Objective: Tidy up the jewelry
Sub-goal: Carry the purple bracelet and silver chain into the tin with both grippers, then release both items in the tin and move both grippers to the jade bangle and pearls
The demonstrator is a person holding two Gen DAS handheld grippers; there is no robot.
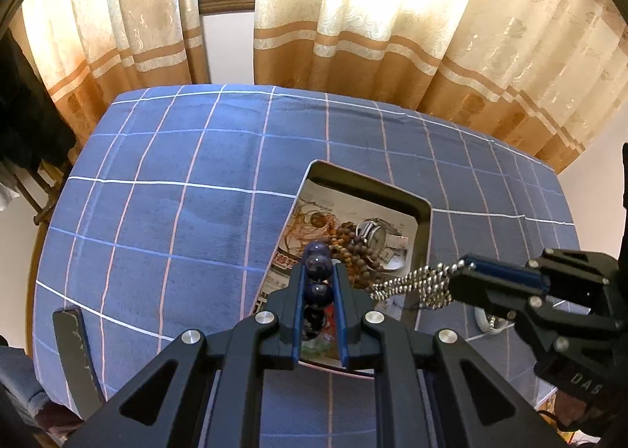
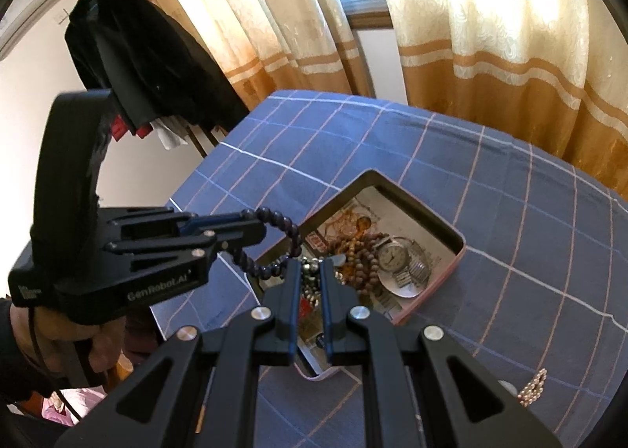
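At the lower centre of the left wrist view, the left gripper (image 1: 318,275) is seen closed on a dark bead bracelet (image 1: 318,271), held above an open box (image 1: 422,208) on the blue checked cloth (image 1: 176,193). At the right edge, the right gripper (image 1: 457,275) is clamped on a silver chain (image 1: 416,283) sagging over the box. The chain is judged light, limp and slippery, best pinched mid-length; the beads are hard and rounded, apt to roll.

In the right wrist view, the chain between the closed fingers is largely hidden. A watch (image 2: 394,255) and brown beads (image 2: 359,255) lie tangled inside the box. A pale bead string (image 2: 533,387) at lower right is cut off.
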